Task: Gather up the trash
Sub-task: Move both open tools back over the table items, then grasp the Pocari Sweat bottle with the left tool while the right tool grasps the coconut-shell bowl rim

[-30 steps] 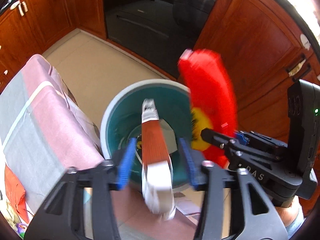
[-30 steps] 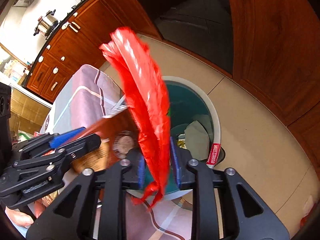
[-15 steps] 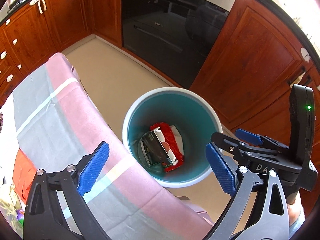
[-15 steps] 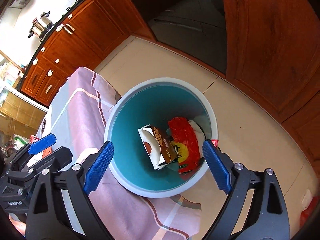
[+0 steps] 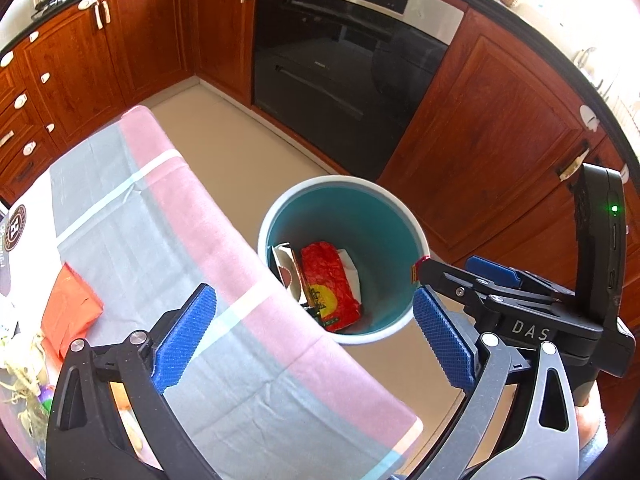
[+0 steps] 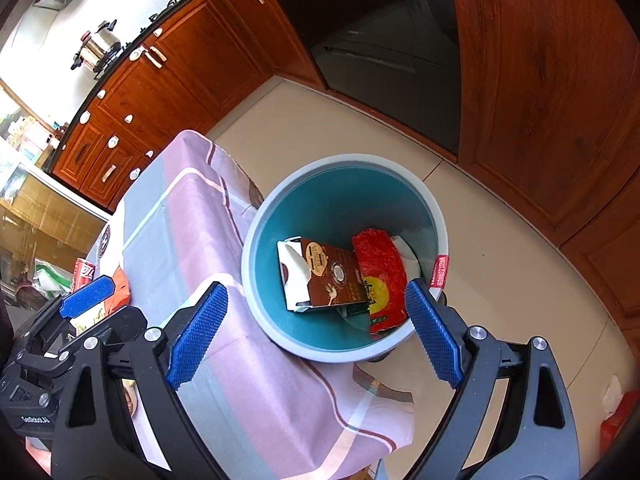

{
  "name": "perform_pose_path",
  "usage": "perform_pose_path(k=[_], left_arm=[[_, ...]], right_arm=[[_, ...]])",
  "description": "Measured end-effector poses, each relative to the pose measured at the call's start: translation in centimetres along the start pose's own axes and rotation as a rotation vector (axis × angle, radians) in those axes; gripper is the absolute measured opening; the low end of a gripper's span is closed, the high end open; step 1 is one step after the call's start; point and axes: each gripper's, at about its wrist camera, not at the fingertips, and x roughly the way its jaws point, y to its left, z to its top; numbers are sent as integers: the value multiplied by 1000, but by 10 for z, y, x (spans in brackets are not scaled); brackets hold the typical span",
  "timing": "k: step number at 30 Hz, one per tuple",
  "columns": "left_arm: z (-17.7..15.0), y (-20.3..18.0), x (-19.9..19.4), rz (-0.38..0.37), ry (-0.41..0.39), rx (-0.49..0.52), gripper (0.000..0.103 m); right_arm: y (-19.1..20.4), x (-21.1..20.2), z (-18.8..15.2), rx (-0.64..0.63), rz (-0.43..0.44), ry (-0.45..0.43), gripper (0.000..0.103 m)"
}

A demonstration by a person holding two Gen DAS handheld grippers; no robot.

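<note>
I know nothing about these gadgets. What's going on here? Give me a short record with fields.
Place: kitchen, wooden cabinets, oven
Bin: teal trash bin on the floor beside the cloth-covered table
In bin: red wrapper, brown carton
Left gripper: open, empty
Right gripper: open, empty
On table: orange packet

Left gripper [image 5: 314,342] is showing black skeletal arms with triangular cut-outs, silver screw heads and blue knurled pads [image 5: 184,338]. Right gripper [image 6: 316,334] is wearing the same build — its black body is carrying white "DAS" lettering and an upright block with a glowing green light. Bare skin and a pale blue sleeve edge are peeking out below.
</note>
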Motion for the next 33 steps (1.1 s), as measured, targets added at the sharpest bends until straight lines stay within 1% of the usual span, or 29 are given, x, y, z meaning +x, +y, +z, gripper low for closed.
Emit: perform_pose_path(k=[12,13,14,18,21,25,28,33], left_arm=[[-36,19,-59,25,-60,-22,99],[-41,22,-65,29,-66,-24,99],[-44,26,-70,32,-69,-28,99],[-62,45,-90,57,-78,-45,99],[-81,68,-108,92,-84,-62,99],[-113,110,-129,146,-81,-106,99],[-138,146,-141,187,-71,-159,99],[-177,202,-161,227,-67,-249,99]], right_arm=[[47,-35,-23,-81,33,-31,87],[52,-37,-26,-88,36,-30,91],[57,-39,-29,-96,40,-30,92],[81,-45,-41,-140,57,-29,92],[101,-44,-51,-178,72,-14,92],[132,-37,-66,-238,87,18,92],[155,-28,-79,-275,98,47,92],[192,-6,-102,-334,111,105,92]])
